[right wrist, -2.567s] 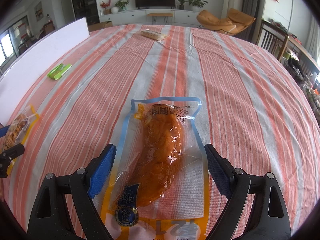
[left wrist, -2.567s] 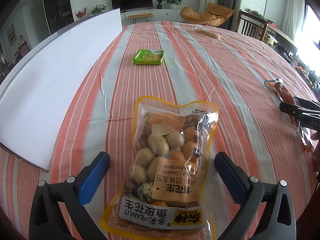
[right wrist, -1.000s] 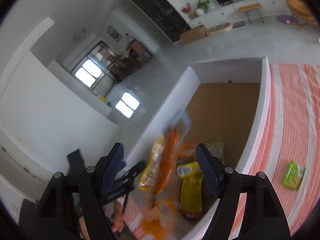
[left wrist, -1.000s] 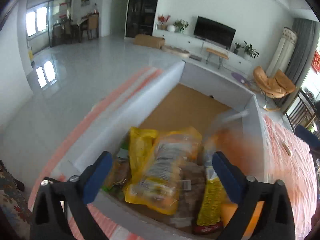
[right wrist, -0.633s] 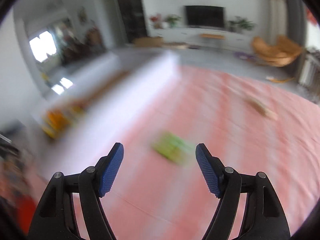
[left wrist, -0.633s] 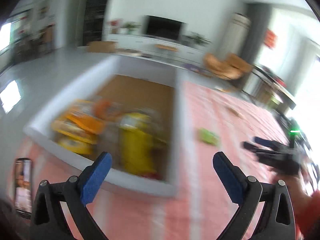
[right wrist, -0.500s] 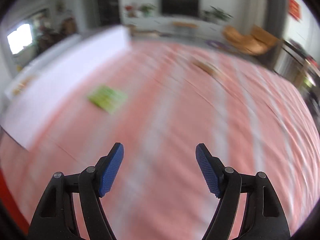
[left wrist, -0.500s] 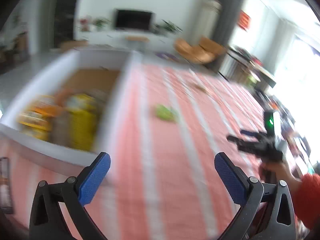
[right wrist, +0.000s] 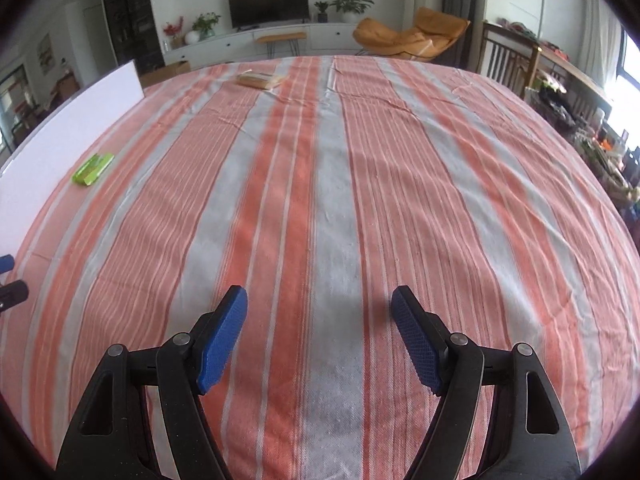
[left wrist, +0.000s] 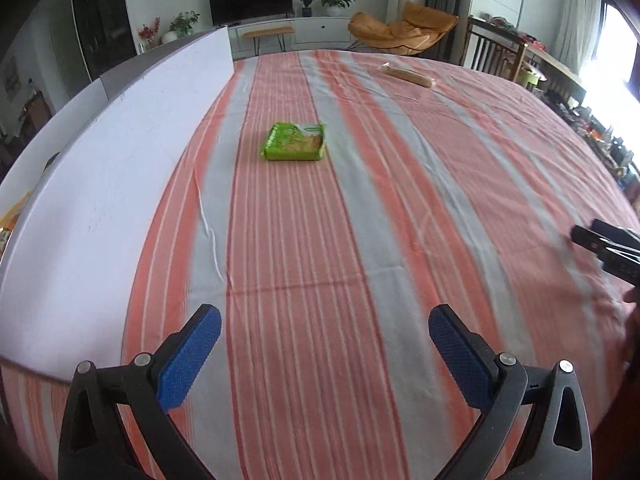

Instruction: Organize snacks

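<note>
Left claw apart, nothing between its blue pads, poised over the striped cloth of the surface. Right claw also apart and empty, jaws just widened a little further, likewise poised over bare stripes.

Landmark: the white box wall along the surface's left edge. Just beside that wall, about halfway along it, lying flat on the cloth: a green snack packet, well apart from both claws. Farther from the wall, near the surface's far edge: a tan wrapped snack, also flat. Behind the wall at its near end, a sliver of yellow packaging, mostly hidden.

In the right wrist view, same green snack packet close by the wall, tan wrapped snack at the far edge. Tips of the left claw barely visible at the frame's left margin.
</note>
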Available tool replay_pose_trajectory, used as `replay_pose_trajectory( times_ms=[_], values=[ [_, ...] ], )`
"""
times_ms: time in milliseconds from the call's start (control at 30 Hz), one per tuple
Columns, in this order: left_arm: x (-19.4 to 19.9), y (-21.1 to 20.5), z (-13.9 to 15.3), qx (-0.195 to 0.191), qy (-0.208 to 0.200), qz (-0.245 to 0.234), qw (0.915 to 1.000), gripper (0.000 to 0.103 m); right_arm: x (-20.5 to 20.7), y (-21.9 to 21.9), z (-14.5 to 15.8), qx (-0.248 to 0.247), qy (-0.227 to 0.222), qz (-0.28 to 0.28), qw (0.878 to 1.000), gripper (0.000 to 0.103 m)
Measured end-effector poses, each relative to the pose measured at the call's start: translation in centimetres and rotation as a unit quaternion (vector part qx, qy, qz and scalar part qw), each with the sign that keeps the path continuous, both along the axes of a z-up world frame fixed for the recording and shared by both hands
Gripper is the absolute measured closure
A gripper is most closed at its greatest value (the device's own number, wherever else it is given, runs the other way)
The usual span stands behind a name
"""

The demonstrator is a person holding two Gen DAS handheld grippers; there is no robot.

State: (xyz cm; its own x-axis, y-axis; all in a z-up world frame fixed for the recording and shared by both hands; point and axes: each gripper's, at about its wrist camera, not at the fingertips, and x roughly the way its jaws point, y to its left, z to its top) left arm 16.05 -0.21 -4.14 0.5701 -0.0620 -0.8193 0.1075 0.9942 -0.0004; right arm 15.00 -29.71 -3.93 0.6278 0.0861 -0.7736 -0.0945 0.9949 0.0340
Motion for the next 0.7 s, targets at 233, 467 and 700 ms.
replay_pose_trajectory(
  times_ms=[233, 467, 700],
  values=[
    [0.5, 0.8, -1.6, -0.003, 0.000, 0.016, 0.9999, 0.000, 1.2, 0.7, -1.0, -0.014, 0.006, -0.003, 1.000, 0.017],
    [0.4, 0.9, -1.8, -0.005, -0.009, 0.024, 0.9997, 0.000, 1.1, 0.7, -1.0, -0.014, 0.006, -0.003, 1.000, 0.017],
    [0.4, 0.8, -1.8, -0.006, -0.010, 0.025, 0.9996, 0.000, 1.1, 0.6, -1.0, -0.015, 0.006, -0.004, 1.000, 0.017]
  ],
)
